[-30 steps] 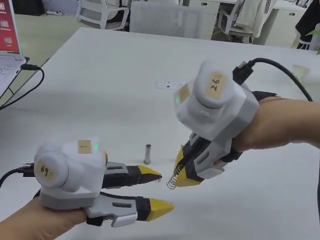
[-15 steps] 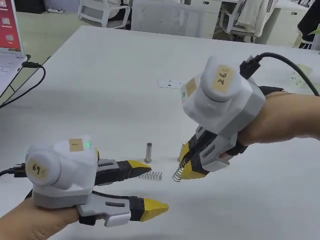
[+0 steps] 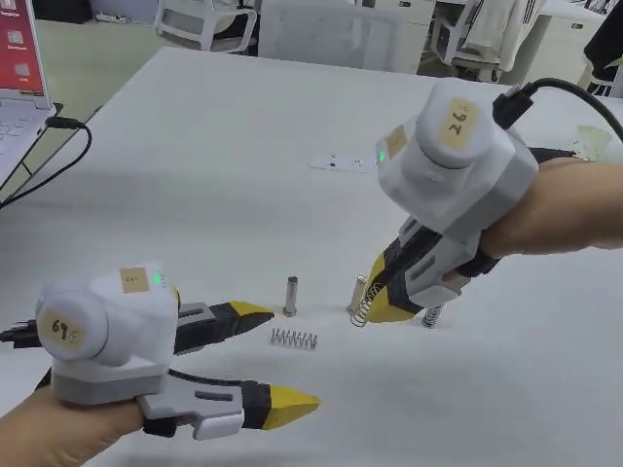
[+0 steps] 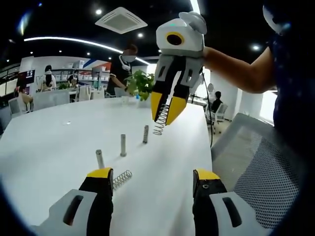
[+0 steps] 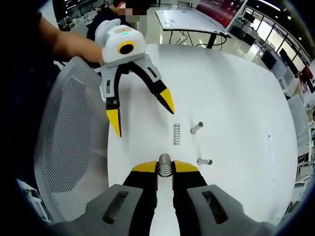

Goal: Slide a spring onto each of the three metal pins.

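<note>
My right gripper [image 3: 382, 297] is shut on a small steel spring [image 3: 366, 305] that hangs from its yellow tips, right beside the middle pin [image 3: 357, 290]. A bare pin [image 3: 291, 295] stands to the left. A third pin [image 3: 431, 314], wearing a spring, shows behind the right gripper. A loose spring [image 3: 294, 339] lies flat on the white table [image 3: 195, 175]. My left gripper [image 3: 275, 356] is open and empty, just left of that loose spring. The right gripper view shows the held spring [image 5: 165, 164] end-on between the shut jaws. From the left gripper view, the loose spring [image 4: 121, 178] lies by the left fingertip [image 4: 101, 173].
A laptop [image 3: 15, 68] and its black cable [image 3: 58, 161] sit at the table's far left edge. A small white card [image 3: 336, 161] lies mid-table beyond the pins. Office chairs [image 3: 200, 21] stand past the far edge.
My right gripper has carried its spring up and to the right, to the middle pin. The left gripper has drawn back to the lower left, uncovering the loose spring.
</note>
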Motion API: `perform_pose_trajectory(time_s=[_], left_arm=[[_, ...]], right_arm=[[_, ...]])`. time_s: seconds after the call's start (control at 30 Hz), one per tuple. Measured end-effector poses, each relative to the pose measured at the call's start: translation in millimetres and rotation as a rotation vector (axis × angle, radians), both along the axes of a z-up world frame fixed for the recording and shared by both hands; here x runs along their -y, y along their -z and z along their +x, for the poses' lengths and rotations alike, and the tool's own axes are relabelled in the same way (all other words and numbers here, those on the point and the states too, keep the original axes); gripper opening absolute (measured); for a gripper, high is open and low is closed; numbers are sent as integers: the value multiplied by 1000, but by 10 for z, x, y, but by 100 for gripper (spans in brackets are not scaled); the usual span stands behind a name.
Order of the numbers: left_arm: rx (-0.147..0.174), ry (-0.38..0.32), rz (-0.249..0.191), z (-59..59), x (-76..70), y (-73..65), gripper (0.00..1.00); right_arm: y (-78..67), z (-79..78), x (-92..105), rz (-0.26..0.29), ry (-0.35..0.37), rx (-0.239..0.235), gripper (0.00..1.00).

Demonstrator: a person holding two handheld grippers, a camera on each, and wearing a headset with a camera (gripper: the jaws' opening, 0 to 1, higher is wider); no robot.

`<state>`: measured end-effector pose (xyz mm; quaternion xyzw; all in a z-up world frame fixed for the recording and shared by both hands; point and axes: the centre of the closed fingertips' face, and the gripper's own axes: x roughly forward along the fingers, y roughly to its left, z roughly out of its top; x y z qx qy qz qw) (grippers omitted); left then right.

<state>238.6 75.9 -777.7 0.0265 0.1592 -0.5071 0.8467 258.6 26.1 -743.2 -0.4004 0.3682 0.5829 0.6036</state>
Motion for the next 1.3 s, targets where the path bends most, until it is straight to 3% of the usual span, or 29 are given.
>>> perform_pose_trajectory(time_s=[0.7,1.3], left_arm=[[18,-59,40,47,-168,36,69],[16,-70,51,46,-209,38,69]], right_arm=[[-76,346,160,-35,52,34,8],[124,718,108,-96,66,30,8]])
